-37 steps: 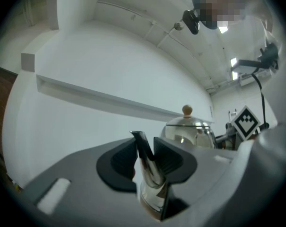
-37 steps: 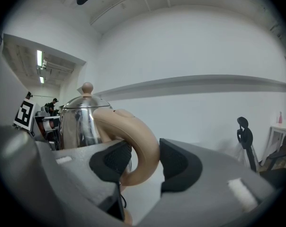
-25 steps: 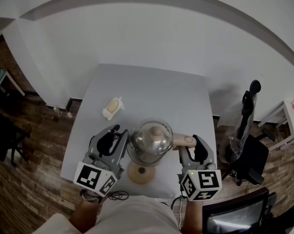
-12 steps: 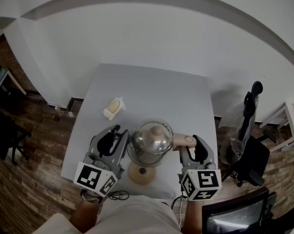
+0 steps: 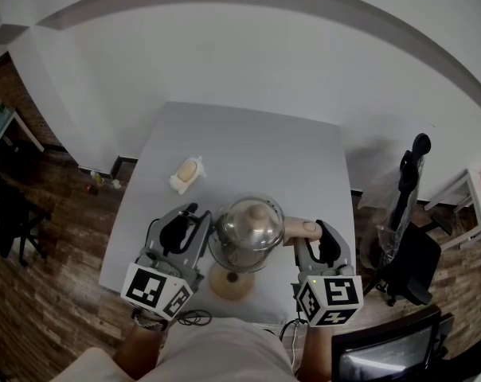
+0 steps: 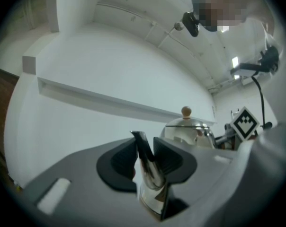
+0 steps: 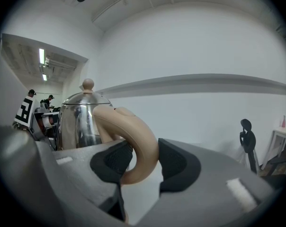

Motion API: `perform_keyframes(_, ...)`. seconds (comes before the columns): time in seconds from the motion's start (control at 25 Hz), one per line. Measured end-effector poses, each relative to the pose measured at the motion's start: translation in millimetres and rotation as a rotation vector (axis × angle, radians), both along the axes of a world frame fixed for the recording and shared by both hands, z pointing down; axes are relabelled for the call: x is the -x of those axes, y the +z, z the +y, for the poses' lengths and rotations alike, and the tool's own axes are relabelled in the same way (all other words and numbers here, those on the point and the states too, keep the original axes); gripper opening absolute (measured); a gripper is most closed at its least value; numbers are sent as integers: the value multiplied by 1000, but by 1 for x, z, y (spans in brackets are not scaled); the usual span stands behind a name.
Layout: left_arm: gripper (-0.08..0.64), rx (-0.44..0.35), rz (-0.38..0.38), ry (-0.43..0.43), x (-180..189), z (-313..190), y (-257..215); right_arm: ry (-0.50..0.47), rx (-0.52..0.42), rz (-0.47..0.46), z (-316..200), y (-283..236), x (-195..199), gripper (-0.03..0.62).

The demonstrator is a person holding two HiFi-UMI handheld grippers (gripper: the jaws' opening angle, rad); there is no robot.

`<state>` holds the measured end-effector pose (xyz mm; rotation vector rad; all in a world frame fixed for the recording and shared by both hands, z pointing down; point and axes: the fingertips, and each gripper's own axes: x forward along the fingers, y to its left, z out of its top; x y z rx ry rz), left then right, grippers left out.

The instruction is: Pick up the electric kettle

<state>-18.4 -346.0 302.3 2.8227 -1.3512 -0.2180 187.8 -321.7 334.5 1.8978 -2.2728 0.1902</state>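
Note:
A steel electric kettle (image 5: 247, 231) with a round lid knob sits between my two grippers, over the near edge of the grey table (image 5: 248, 146). My left gripper (image 5: 202, 220) is shut on its spout (image 6: 147, 169), which stands upright between the dark pads. The shiny body (image 6: 188, 131) shows behind. My right gripper (image 5: 310, 235) holds the tan loop handle (image 7: 143, 148), with both pads against it. The kettle body (image 7: 79, 122) lies just left of those jaws. The round tan base (image 5: 228, 283) shows in front of the kettle, uncovered.
A small cream object (image 5: 185, 173) lies on the table to the back left. A cord (image 5: 194, 318) trails off the table's near edge. A dark chair (image 5: 408, 269) and a tall black stand (image 5: 408, 173) are to the right, on a wooden floor.

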Motion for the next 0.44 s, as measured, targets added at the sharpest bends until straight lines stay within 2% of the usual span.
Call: perform_keyframes(0.44, 114, 6, -6, 5, -1, 2, 4, -10, 13, 4, -1, 4, 0, 170)
